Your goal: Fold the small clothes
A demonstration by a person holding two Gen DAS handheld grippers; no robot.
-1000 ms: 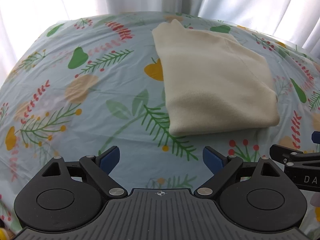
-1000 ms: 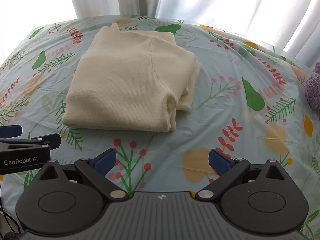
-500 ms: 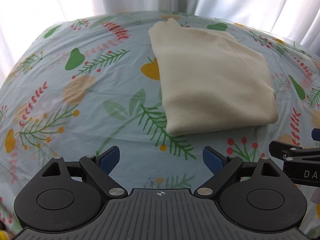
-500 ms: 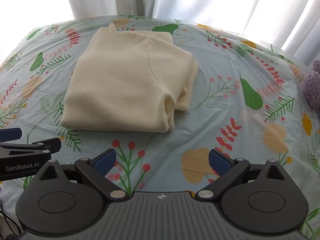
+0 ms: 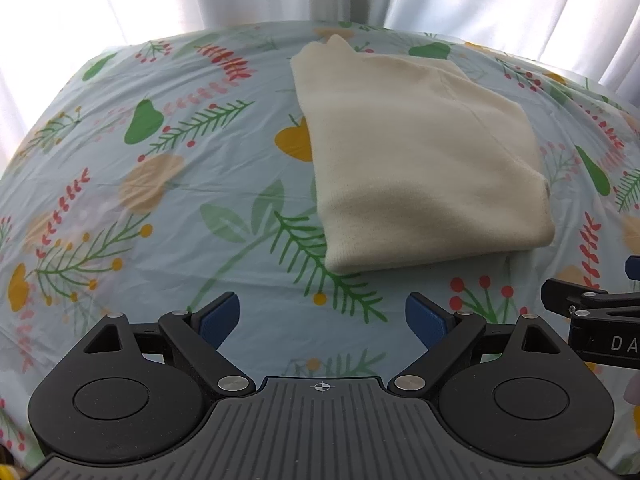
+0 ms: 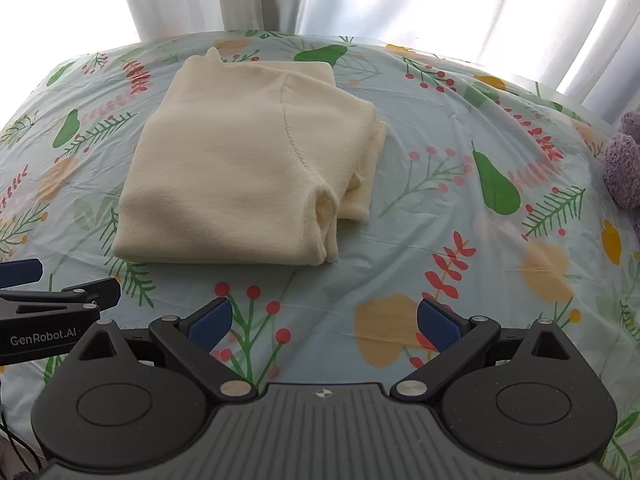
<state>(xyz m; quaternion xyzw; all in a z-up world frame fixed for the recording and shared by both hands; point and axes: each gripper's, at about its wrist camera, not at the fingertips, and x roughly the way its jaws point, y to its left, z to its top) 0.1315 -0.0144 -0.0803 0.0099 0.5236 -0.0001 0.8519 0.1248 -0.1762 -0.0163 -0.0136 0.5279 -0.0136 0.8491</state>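
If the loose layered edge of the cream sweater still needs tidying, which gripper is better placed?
Probably the right gripper: open and empty, with the cream sweater's layered open edge just ahead of it. From the left gripper, also open, that edge lies on the sweater's far side.

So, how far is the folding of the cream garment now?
It looks nearly done: the cream garment lies in a compact folded stack on the floral sheet. Nothing is in hand: the left gripper and the right gripper both have open, empty jaws short of it. Possibly left: tidying the loose layers at its right edge, seen from the right wrist.
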